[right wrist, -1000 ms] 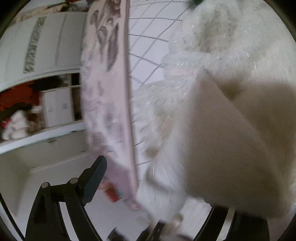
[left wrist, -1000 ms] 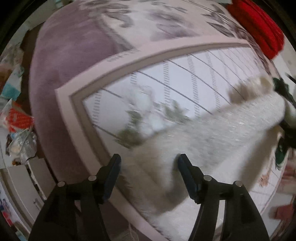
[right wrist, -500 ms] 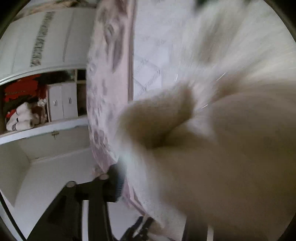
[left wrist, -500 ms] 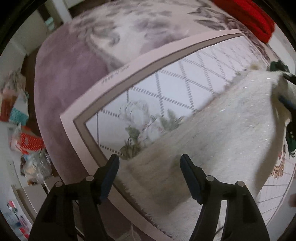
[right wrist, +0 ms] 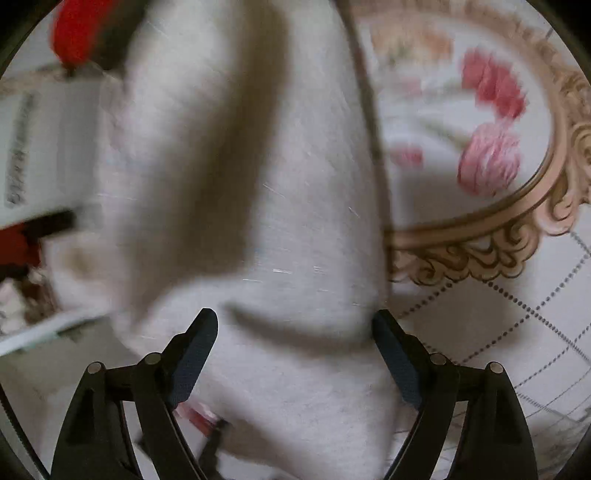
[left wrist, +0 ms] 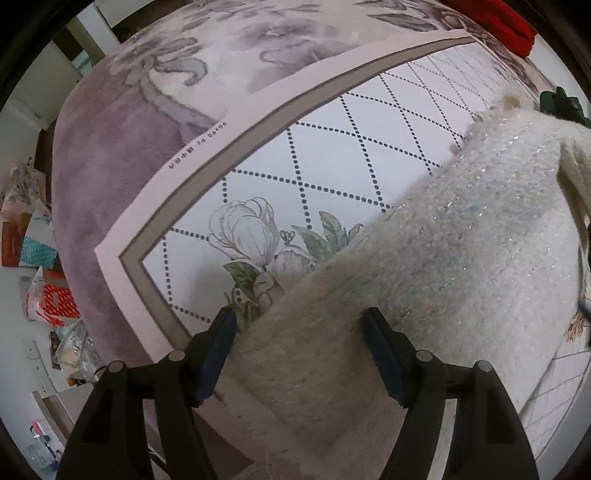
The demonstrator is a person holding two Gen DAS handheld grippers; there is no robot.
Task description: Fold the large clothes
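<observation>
A fluffy white sweater (left wrist: 461, 236) with sparkly threads lies across a bed sheet (left wrist: 332, 155) printed with dotted diamonds and flowers. My left gripper (left wrist: 299, 332) is open, its fingers either side of the sweater's near end and just above it. In the right wrist view the same sweater (right wrist: 258, 206) fills the middle, blurred by motion, with a fold shadow down it. My right gripper (right wrist: 295, 332) is open, its fingers straddling the sweater's edge. Nothing is clamped in either one.
A mauve floral blanket (left wrist: 122, 162) covers the bed beyond the sheet. A red garment (left wrist: 498, 18) lies at the far corner, also seen in the right view (right wrist: 81, 29). Clutter (left wrist: 48, 295) sits on the floor at left. A rose medallion print (right wrist: 487, 147) lies right of the sweater.
The right gripper let go of the raised sweater part and swung round over the sheet; it is open now. The sweater has dropped flatter. The left gripper stayed open and shifted slightly.
</observation>
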